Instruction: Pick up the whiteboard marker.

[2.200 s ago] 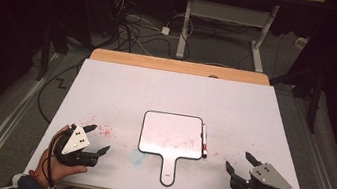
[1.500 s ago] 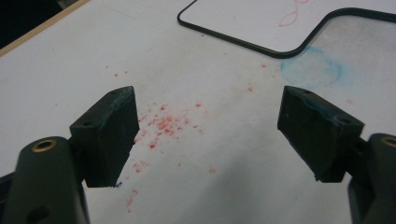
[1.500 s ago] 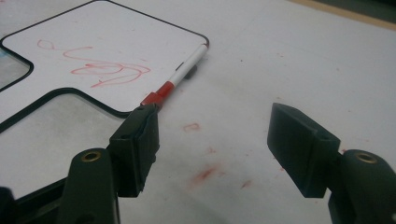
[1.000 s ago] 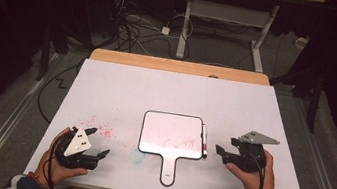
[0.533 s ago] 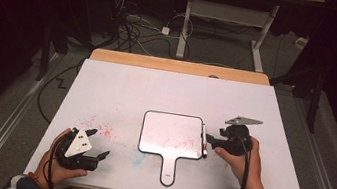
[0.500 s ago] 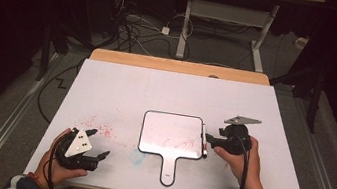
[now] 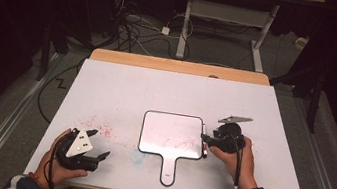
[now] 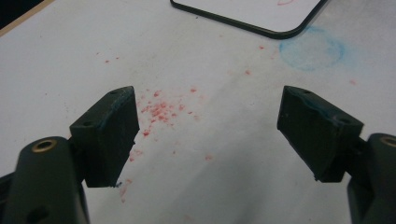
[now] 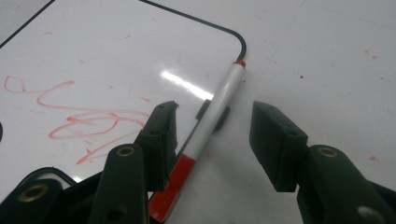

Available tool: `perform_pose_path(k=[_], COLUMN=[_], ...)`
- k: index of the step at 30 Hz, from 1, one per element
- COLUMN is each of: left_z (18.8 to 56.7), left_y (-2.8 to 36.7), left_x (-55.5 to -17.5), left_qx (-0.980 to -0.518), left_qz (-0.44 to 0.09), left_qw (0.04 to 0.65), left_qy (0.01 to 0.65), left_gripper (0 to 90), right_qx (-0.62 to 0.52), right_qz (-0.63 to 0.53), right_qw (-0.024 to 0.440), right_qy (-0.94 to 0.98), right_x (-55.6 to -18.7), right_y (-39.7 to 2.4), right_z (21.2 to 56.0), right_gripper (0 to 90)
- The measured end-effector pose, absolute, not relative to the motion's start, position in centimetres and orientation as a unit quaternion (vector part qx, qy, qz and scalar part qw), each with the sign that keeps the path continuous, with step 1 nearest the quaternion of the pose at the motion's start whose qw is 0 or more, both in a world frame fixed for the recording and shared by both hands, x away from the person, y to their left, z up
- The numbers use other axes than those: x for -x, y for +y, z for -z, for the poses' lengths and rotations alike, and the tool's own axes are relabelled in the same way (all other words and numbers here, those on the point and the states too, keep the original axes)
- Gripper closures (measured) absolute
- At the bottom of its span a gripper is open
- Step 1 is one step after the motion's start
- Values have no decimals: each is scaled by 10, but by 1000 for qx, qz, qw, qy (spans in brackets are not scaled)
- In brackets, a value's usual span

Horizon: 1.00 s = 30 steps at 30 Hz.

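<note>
Marker (image 9: 212, 116) lies along the board's (image 7: 171, 133) right edge, clipped in a small holder there. R gripper (image 9: 212, 140) straddles it w/ jaws apart, just been closing, pads not yet pressing. Risk: left pad rides over the red cap, so marker could pivot or skid out. L gripper (image 8: 205, 135) idle, jaws wide, over red specks (image 8: 159, 109). High view gives the board's handle; R gripper view gives red scribble (image 9: 79, 119).

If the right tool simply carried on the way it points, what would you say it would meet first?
Most likely the marker, which already lies between the right tool's open jaws, which have just been closing, at the whiteboard's edge. Whether a jaw already touches it is hard to tell.
</note>
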<state>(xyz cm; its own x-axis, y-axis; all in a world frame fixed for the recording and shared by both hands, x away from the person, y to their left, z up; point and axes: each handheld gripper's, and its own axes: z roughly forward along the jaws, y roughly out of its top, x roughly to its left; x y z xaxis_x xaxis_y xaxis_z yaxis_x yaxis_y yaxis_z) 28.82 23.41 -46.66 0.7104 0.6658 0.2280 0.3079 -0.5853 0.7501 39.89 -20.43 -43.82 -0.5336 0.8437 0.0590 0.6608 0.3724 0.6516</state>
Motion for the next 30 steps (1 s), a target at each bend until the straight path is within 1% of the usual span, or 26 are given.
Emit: perform_pose_path(k=[4, 13, 14, 17, 18, 19, 22, 23, 24, 26, 28, 30], left_z=[467, 468, 468, 467, 467, 467, 467, 467, 467, 468, 468, 468], left_y=[234, 233, 233, 233, 232, 232, 232, 232, 231, 231, 231, 230], left_x=[-288, -289, -289, -289, -288, -288, -288, -288, -288, -288, -289, -289], left_qx=[-856, -858, -859, -860, -860, -860, -860, -860, -861, -862, -861, -861], left_qz=[-250, -246, -246, -246, -246, -247, -246, -246, -247, -246, -245, -245], left_qw=[353, 350, 350, 348, 348, 348, 349, 348, 347, 345, 346, 346], left_qy=[284, 283, 283, 281, 281, 280, 280, 279, 278, 279, 281, 283], left_gripper=[198, 198, 198, 198, 198, 198, 198, 198, 198, 198, 198, 198], right_qx=[-462, -457, -456, -456, -456, -455, -457, -458, -458, -454, -449, -442], right_qz=[-312, -299, -295, -294, -294, -299, -303, -310, -310, -327, -327, -323], right_qw=[129, 117, 112, 106, 105, 95, 89, 77, 77, 53, 51, 59], right_qy=[820, 830, 832, 833, 833, 834, 831, 830, 830, 827, 830, 835], right_x=[-400, -401, -402, -402, -402, -401, -402, -403, -403, -404, -404, -403], right_y=[-204, -201, -201, -201, -201, -201, -202, -204, -204, -206, -205, -202], right_z=[443, 451, 453, 455, 455, 455, 456, 456, 456, 459, 460, 459], right_gripper=[570, 602, 623, 640, 652, 706, 710, 787, 787, 812, 815, 818])
